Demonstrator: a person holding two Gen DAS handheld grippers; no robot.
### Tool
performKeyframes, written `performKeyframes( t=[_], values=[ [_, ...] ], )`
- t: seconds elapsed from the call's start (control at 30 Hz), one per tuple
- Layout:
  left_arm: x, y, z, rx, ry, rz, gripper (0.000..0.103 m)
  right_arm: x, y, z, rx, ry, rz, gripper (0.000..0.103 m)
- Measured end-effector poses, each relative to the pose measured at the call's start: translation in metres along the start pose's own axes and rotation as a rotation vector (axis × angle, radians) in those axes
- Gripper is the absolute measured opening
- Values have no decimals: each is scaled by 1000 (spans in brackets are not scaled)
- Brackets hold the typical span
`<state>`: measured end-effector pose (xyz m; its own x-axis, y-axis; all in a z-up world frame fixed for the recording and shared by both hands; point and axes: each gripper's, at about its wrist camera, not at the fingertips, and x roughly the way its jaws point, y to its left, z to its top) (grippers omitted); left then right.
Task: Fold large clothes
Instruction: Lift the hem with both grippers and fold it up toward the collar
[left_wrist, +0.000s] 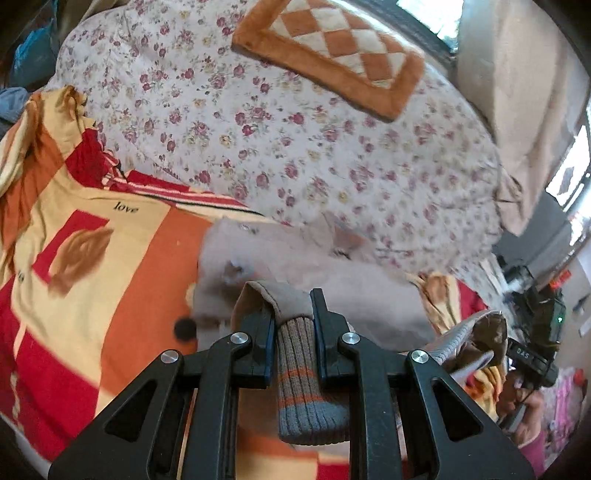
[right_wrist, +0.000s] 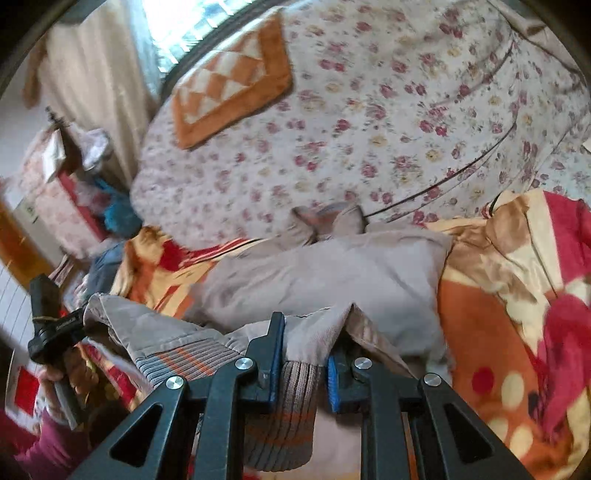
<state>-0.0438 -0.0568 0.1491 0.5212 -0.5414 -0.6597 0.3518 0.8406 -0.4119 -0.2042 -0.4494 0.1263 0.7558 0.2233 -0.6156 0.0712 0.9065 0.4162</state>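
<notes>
A beige-grey jacket (left_wrist: 314, 266) lies on the bed, and its near edge is lifted off the blanket. The left gripper (left_wrist: 293, 317) is shut on the jacket's ribbed hem (left_wrist: 295, 354), which is grey-brown with orange stripes. In the right wrist view the same jacket (right_wrist: 332, 277) spreads ahead, and the right gripper (right_wrist: 306, 339) is shut on another stretch of that ribbed hem (right_wrist: 299, 384). Between the two grips the hem hangs slack. Each view shows the other tool's black body (left_wrist: 539, 332) (right_wrist: 48, 321) at its edge, held by a person's hand.
An orange, red and cream blanket (left_wrist: 92, 258) (right_wrist: 498, 332) lies under the jacket. Behind it is a bulky floral quilt (left_wrist: 295, 147) (right_wrist: 369, 129) with an orange checkered cushion (left_wrist: 332, 55) (right_wrist: 229, 92) on top. A curtain (right_wrist: 92, 74) and window stand beyond the bed.
</notes>
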Motion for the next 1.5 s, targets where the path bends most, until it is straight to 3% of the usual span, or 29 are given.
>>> performKeyframes(
  t=[0.27,0.4,0.5,0.57,0.63,0.67,0.73,0.77,0.87,0.97,1.07,1.1,1.17,1.23,1.27,1.33,1.37,1.43,1.5],
  values=[
    [92,8,46,8,53,126,16,74,-50,50,95,23,-105,17],
    [139,23,60,-34,100,161,16,109,-78,65,156,65,-119,17],
    [166,24,66,-10,118,181,16,131,-91,73,181,86,-125,17],
    [183,29,70,-24,149,176,19,144,-99,76,202,101,-128,17],
    [190,34,75,-46,167,151,34,146,-109,78,240,95,-124,32],
    [188,36,77,-56,167,147,42,137,-111,78,262,58,-126,43],
    [177,39,81,-73,137,143,68,118,-112,78,285,0,-107,46],
    [167,40,82,-77,116,134,69,108,-108,78,269,-4,-107,46],
    [143,38,80,-74,119,154,70,92,-74,74,106,20,-87,46],
    [125,32,57,-48,149,214,70,113,-32,61,-72,122,-105,46],
    [121,28,28,-6,202,278,70,159,-19,46,-115,231,-152,46],
    [120,29,17,-2,216,305,70,183,-22,41,-102,290,-203,46],
    [122,32,-1,22,241,335,70,198,-24,38,-95,304,-262,46],
    [123,41,-12,24,237,347,70,193,-11,43,-104,264,-274,46],
    [126,45,-15,12,241,346,70,188,-4,45,-101,248,-246,47],
    [133,52,-15,-24,260,326,70,184,12,49,-118,224,-220,63],
    [135,53,-14,-32,261,323,70,187,18,49,-133,217,-231,76],
    [137,51,-11,-15,242,331,70,202,28,48,-160,237,-246,77],
    [136,49,-10,-1,225,335,70,236,26,44,-161,330,-248,76]
  ],
)
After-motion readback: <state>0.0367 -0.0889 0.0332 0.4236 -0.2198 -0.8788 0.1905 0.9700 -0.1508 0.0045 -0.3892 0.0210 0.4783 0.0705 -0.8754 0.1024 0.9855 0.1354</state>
